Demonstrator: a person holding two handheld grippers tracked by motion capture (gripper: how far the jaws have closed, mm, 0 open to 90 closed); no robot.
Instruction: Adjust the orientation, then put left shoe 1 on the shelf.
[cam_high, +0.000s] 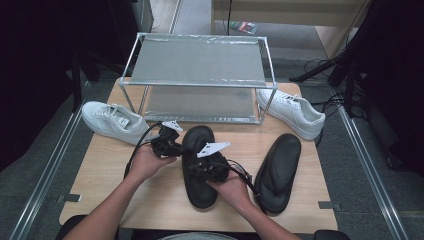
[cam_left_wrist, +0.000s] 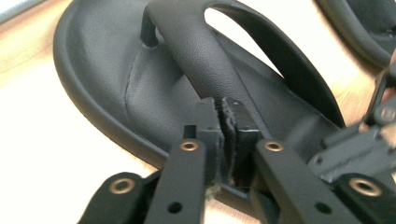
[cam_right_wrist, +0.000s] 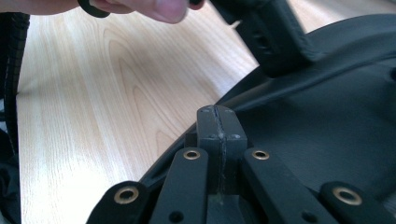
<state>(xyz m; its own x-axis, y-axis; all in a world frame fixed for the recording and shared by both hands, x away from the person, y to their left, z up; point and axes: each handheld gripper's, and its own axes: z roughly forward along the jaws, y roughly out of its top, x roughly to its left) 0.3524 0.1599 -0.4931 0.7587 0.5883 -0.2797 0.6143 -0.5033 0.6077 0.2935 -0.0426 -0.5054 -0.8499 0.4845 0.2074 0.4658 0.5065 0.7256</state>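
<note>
Lying at the table's left edge, a white lace-up sneaker (cam_high: 112, 121) waits unused. Next, the left gripper (cam_high: 169, 146) pinches the thong strap of the black rubber flip-flop (cam_high: 199, 167) at mid-table, probably to lift it. The right gripper (cam_high: 212, 167), clenched with nothing between its jaws, presses the footbed, seemingly steadying it.

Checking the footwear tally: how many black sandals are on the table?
2: one black sandal at centre under both hands, the other lying to its right.

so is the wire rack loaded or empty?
Empty: both shelves of the wire rack are bare; the white sneakers sit beside it on the table.
</note>
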